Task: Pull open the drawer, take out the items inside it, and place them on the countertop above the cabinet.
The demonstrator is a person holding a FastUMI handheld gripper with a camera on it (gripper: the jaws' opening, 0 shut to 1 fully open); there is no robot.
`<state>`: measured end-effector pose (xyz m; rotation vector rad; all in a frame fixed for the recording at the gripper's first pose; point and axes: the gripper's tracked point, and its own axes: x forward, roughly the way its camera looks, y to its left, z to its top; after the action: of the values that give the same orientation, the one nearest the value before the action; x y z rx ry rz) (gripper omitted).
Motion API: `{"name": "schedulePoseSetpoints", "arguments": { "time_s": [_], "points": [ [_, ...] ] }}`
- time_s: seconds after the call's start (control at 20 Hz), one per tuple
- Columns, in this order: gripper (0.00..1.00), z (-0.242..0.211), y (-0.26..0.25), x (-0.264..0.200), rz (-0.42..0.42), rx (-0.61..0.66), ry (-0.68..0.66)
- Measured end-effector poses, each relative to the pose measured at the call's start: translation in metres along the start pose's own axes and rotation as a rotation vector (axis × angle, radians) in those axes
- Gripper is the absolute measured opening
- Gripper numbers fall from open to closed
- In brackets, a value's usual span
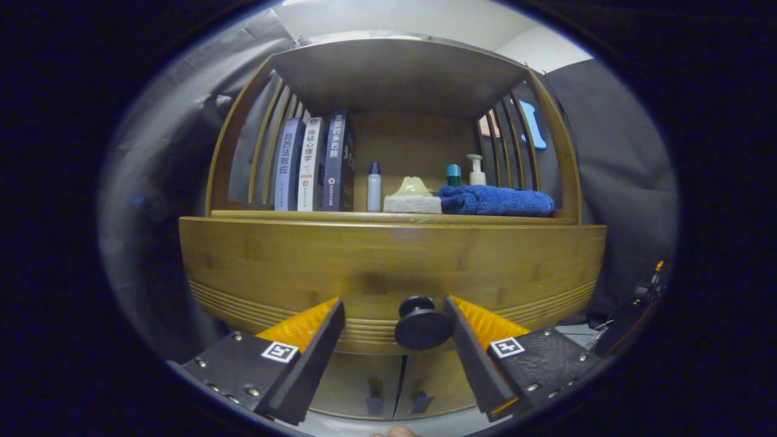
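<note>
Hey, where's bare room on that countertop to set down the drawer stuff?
Bare countertop shows only as the front strip ahead of the books. From bottle to blue towel it is crowded. The open gripper brackets the drawer knob.

The wooden countertop carries three upright books at nine o'clock, a small bottle and a pale sponge block at centre, a folded blue towel at three o'clock; two bottles stand behind it.

The gripper has its fingers spread either side of the drawer knob.

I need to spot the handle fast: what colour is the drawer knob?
Black. The knob shows best in the gripper view, between the open gripper fingers.
</note>
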<state>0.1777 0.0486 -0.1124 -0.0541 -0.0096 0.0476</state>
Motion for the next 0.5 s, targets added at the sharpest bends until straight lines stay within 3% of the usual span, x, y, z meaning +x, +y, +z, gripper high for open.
{"name": "schedulePoseSetpoints", "arguments": {
  "time_s": [0.5],
  "points": [
    [0.99, 0.001, 0.003, 0.027, 0.001, 0.004, -0.01]
  ]
}}
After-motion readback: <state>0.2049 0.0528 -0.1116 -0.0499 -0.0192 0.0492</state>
